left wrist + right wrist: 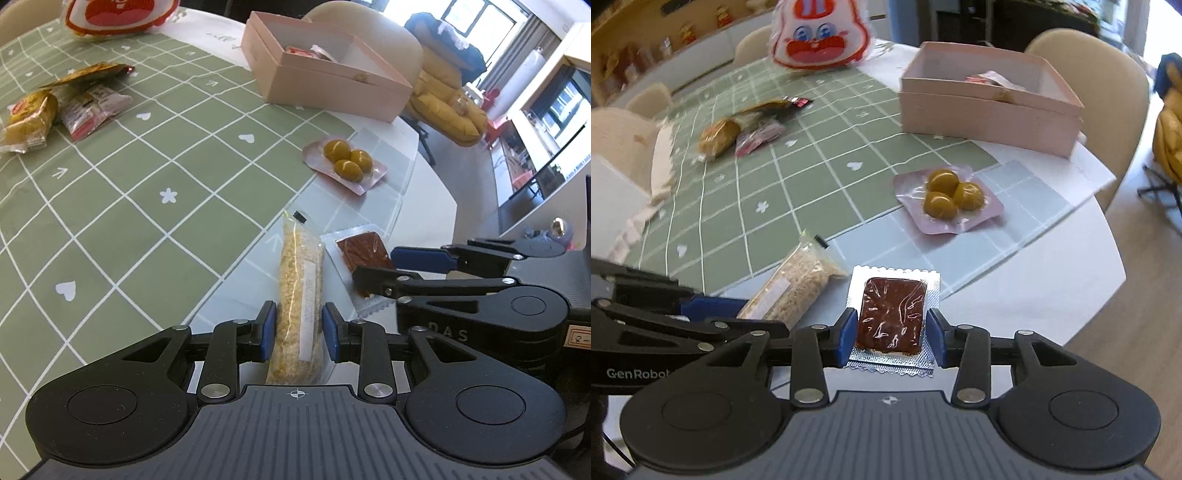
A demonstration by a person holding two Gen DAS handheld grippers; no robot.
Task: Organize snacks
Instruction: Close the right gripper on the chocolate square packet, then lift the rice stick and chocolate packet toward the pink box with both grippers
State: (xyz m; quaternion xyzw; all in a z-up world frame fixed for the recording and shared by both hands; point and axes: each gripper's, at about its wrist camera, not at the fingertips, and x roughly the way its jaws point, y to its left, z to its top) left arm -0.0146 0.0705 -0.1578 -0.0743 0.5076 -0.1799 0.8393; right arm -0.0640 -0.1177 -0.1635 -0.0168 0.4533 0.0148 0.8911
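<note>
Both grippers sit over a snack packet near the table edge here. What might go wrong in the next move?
1. The left gripper straddles only the near end of the long grain bar; lifted, the far end may sag or slip.
2. The right gripper brackets the flat brown snack packet, whose foil border could crumple or slide out.
3. The two grippers are close together, so moving both toward the pink box risks a bump.

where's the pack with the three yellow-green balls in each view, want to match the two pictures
Left wrist view: the pack of three balls lies right of centre in the upper half, below the pink box.
Right wrist view: the pack lies right of centre, at mid height, below and in front of the same box.
Shared landmark: the pink box, beyond the pack in both views.
</note>
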